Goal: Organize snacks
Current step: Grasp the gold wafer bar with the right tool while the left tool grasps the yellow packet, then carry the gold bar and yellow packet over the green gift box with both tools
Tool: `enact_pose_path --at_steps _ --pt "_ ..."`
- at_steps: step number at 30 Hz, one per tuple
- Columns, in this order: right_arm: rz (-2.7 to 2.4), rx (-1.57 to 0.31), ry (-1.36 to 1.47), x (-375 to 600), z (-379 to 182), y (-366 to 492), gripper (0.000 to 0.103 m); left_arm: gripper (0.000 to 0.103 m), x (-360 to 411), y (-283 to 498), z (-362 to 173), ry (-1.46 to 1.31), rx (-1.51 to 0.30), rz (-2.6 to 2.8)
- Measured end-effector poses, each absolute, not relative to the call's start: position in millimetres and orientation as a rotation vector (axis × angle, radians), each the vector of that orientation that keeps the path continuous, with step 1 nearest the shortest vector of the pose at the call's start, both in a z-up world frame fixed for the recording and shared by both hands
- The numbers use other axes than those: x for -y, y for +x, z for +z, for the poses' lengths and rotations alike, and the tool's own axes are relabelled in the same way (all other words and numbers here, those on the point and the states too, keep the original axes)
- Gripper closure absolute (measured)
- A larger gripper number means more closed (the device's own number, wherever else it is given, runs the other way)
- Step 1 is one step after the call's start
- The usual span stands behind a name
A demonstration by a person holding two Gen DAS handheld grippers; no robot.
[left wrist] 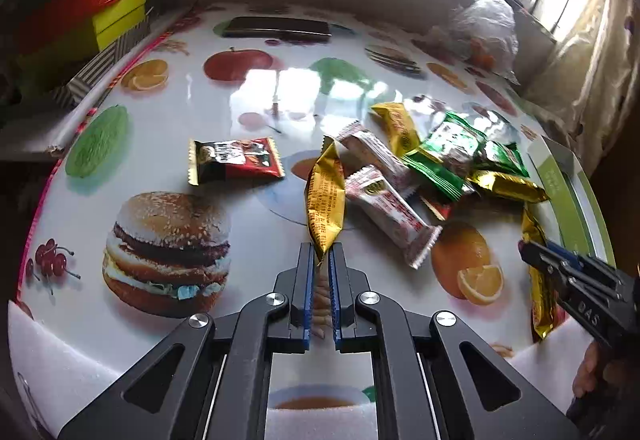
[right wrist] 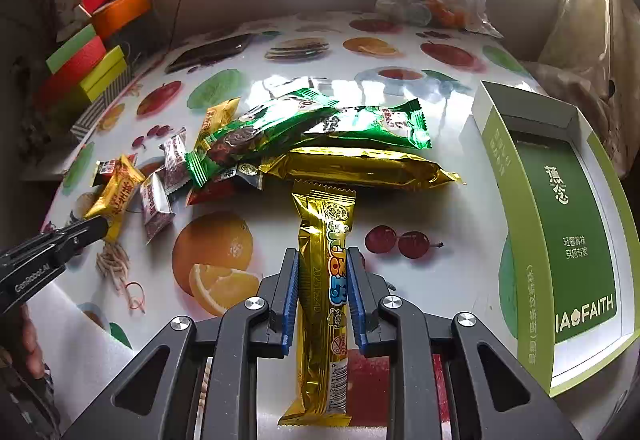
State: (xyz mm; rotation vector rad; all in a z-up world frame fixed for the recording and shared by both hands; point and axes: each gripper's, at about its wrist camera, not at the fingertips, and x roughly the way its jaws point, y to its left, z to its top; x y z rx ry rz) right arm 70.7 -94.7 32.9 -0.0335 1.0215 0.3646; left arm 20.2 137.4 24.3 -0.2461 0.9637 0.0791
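Gold foil everywhere on this table — the person is working two grippers at once over a glossy cloth printed with burgers and oranges. The left gripper is pinching the bottom corner of a small gold snack packet, jaws squeezed tight on the crimped end, and the packet is standing up off the tabletop, tilting away from the fingers. The right gripper is clamping a long gold snack bar around its middle, the bar running lengthwise between the blue pads and sticking out past both ends of the jaws. Its far end is sitting just beside another gold packet lying crosswise at the edge of the snack pile. The green and white box is lying open to the right of that gripper, near it but not touching.
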Motion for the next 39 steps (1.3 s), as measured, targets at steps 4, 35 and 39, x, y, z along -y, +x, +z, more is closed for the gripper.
enact_pose_path --at_steps 4,35,39 --pt "0.366 -1.024 -0.032 95 32 70 0.081 0.069 -143 26 26 -0.259 -0.955 0.085" --pt "0.374 -1.026 -0.017 95 33 72 0.081 0.081 -149 53 22 -0.164 -0.982 0.197" --pt "0.377 -1.016 -0.013 98 39 70 0.081 0.081 -143 47 33 -0.167 -0.964 0.176"
